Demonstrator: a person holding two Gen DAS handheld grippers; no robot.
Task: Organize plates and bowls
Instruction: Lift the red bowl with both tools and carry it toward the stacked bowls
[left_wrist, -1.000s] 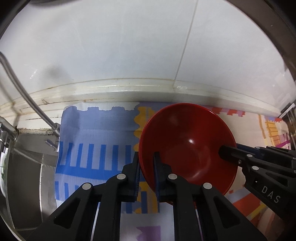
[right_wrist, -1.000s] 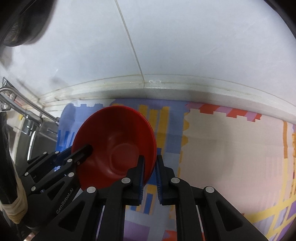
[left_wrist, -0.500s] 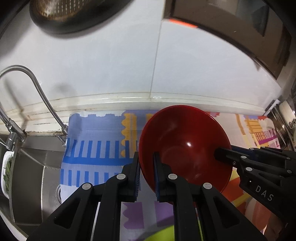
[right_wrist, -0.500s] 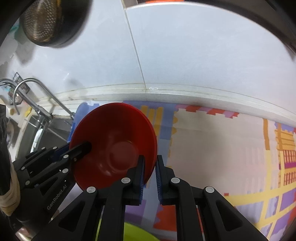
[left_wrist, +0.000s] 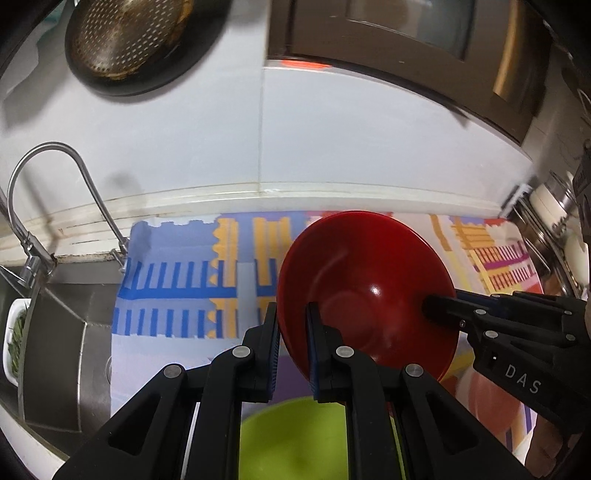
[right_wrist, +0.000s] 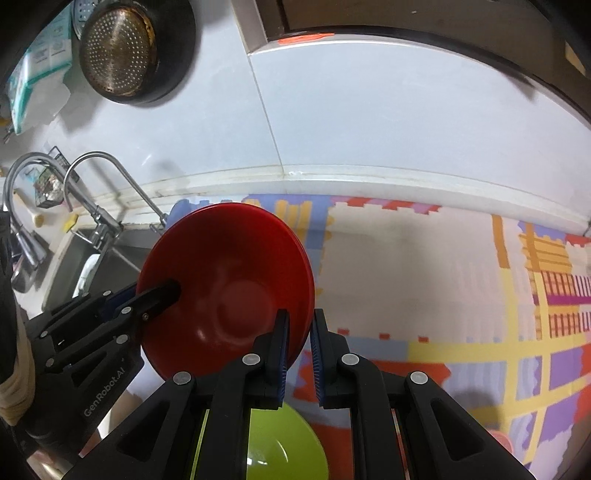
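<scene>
A red bowl (left_wrist: 365, 284) is held up in the air above the counter, gripped on opposite rims by both grippers. My left gripper (left_wrist: 291, 347) is shut on its left rim. My right gripper (right_wrist: 297, 350) is shut on its right rim, and it shows in the left wrist view (left_wrist: 436, 308) reaching into the bowl. The red bowl also shows in the right wrist view (right_wrist: 229, 291). A lime green bowl (left_wrist: 295, 443) sits below on the patterned mat, and it also shows in the right wrist view (right_wrist: 284, 446).
A colourful patterned mat (right_wrist: 424, 266) covers the counter. A steel sink (left_wrist: 55, 332) with a curved tap (left_wrist: 85, 184) lies at the left. A perforated pan (right_wrist: 122, 51) hangs on the white tiled wall. A pink dish (left_wrist: 487, 402) sits at the right.
Both grippers have risen and pulled back with the red bowl; the green bowl, the tap, the hanging pan and the cabinet have come into view.
</scene>
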